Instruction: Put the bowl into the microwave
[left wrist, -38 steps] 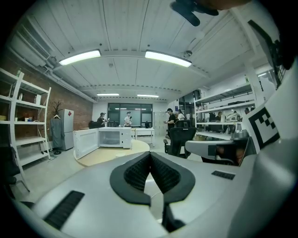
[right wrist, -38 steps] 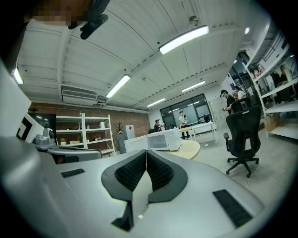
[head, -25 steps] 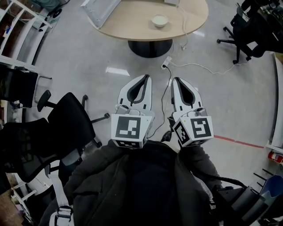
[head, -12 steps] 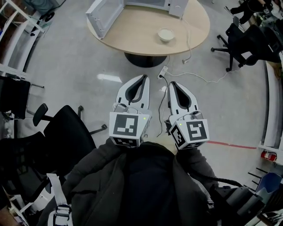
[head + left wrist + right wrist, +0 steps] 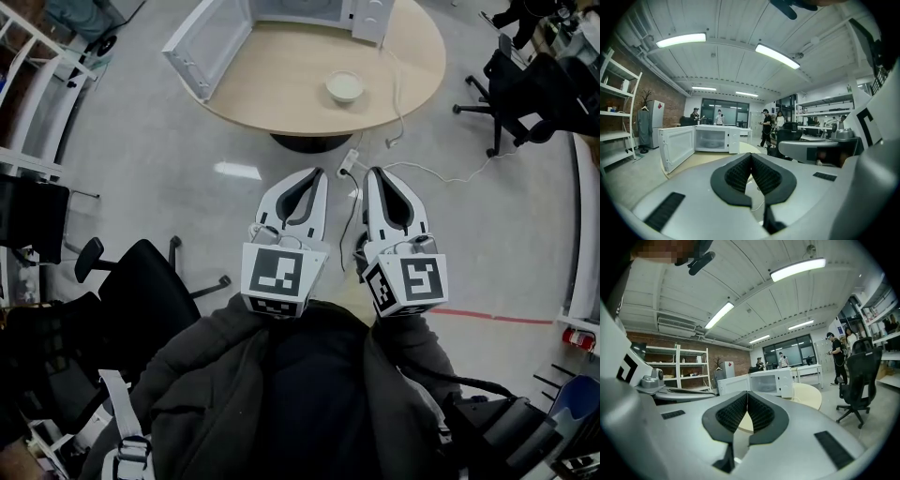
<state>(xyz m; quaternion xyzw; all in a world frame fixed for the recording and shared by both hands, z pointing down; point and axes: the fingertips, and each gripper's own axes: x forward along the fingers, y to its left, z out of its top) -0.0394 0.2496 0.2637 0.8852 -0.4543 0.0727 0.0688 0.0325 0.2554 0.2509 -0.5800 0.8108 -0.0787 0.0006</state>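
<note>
A white bowl [image 5: 344, 87] sits on the round wooden table [image 5: 281, 84], right of its middle. The white microwave [image 5: 361, 11] stands at the table's far side with its door [image 5: 200, 47] swung open to the left; in the left gripper view the microwave [image 5: 711, 138] shows an empty cavity. My left gripper [image 5: 318, 172] and right gripper [image 5: 372, 172] are held side by side over the floor, short of the table, pointing at it. Both are shut with nothing between the pads. The right gripper view also shows the microwave [image 5: 771, 382] ahead.
A power strip with white cables [image 5: 352, 161] lies on the floor between me and the table. A black office chair [image 5: 141, 272] stands at my left, another chair [image 5: 525, 80] at the right. White shelving [image 5: 37, 56] lines the left. People [image 5: 767, 126] stand far behind.
The table, bowl and microwave have slid lower and grown larger in the head view as I moved forward. Both grippers stay shut and side by side.
</note>
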